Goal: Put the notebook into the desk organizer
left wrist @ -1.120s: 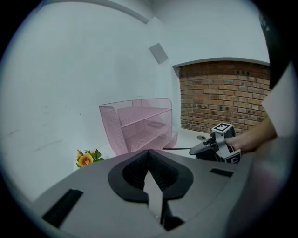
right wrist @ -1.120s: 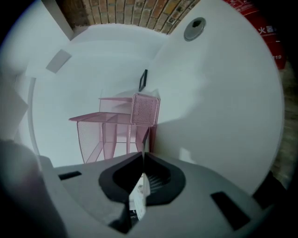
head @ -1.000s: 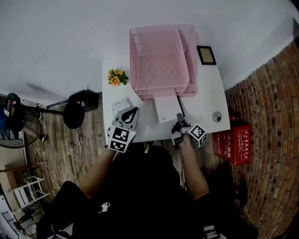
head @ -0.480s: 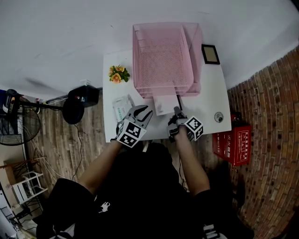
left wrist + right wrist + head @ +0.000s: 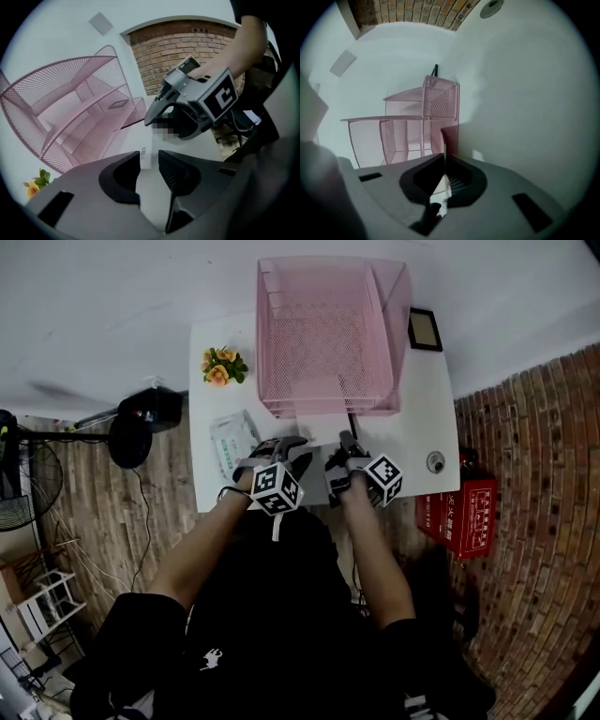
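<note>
The pink mesh desk organizer (image 5: 323, 334) stands at the back of the white table (image 5: 412, 418). The white notebook (image 5: 317, 434) lies just in front of its lowest tray, between my two grippers. My right gripper (image 5: 339, 454) is shut on the notebook's right edge, which shows edge-on between its jaws (image 5: 444, 176) with the organizer (image 5: 408, 131) beyond. My left gripper (image 5: 289, 452) is at the notebook's left side. Its jaws (image 5: 149, 161) are opening, with the notebook's barcoded corner (image 5: 145, 157) loose between them. The organizer (image 5: 79, 122) fills that view's left.
Orange flowers (image 5: 217, 367) and a tissue pack (image 5: 228, 442) sit on the table's left. A small picture frame (image 5: 424, 329) and a round object (image 5: 434, 462) are on its right. A red crate (image 5: 455, 517) and a fan (image 5: 131, 427) stand on the wooden floor.
Both grippers have moved toward the organizer, and the notebook has slid closer to its front. My left gripper has swung right, up to the notebook's left edge.
</note>
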`<state>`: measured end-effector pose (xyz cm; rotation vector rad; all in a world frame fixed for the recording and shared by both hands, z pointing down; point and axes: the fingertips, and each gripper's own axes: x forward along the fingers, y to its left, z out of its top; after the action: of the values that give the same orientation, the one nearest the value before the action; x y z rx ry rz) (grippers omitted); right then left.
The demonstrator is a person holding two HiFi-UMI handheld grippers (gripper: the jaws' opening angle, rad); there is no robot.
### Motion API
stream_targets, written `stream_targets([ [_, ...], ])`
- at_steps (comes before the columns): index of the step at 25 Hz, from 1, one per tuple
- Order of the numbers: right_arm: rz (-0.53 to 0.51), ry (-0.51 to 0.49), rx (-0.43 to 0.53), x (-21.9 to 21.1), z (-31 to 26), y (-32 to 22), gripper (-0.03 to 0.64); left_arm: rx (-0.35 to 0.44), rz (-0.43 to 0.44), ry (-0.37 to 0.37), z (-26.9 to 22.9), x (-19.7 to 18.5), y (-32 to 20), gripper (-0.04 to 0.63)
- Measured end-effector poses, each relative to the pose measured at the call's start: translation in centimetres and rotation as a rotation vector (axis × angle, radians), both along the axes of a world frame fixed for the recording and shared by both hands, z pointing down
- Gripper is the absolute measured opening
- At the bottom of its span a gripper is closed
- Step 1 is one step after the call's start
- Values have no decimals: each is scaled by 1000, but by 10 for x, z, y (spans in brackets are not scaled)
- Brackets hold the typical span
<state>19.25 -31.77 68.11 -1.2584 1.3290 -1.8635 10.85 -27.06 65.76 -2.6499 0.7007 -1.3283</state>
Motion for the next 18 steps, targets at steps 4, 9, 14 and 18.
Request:
stream_targets([
  [4,21,-17,-13,-2,3,-2,9,47,66,-65,8,1,-5,101],
  [9,7,-29,3,-5,1,-6,9,57,64,-76,12,0,-12,20],
  [14,-100,43,65,-10,-7,-7,66,52,32,-72,16,-3,-23,12],
  [18,-184,75,73,-13,-8,8,75,59,-4,-67,18,-3,-35,12],
])
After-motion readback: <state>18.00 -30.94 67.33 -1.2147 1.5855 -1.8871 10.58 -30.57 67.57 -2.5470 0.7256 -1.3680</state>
